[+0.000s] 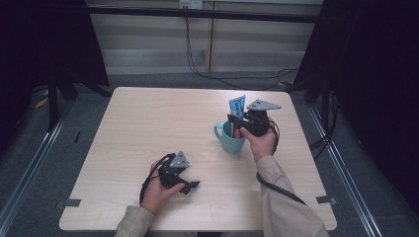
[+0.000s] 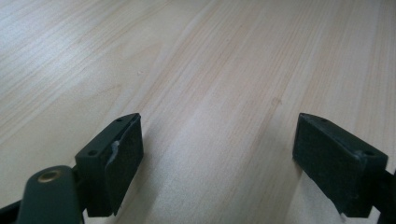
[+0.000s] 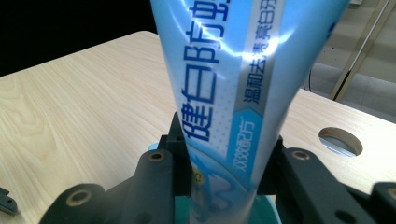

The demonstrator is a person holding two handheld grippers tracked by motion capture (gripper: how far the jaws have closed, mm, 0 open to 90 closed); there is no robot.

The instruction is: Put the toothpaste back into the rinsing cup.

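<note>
Left gripper (image 2: pixel 218 154) over bare tabletop (image 2: pixel 210 60), jaws spread wide, nothing between them. One pad (image 2: pixel 122 161) sits low on the near-left side of the frame, the other (image 2: pixel 334 161) on the near-right side, with a broad strip of wood showing between. A brass-coloured screw head (image 2: pixel 49 176) is on the body piece at the bottom-left corner. The left pad's inner face looks worn, with a pale scuff along its top edge. Light wood grain runs diagonally from the bottom toward the top right. Glare washes out the top-left corner. No table edge visible.
</note>
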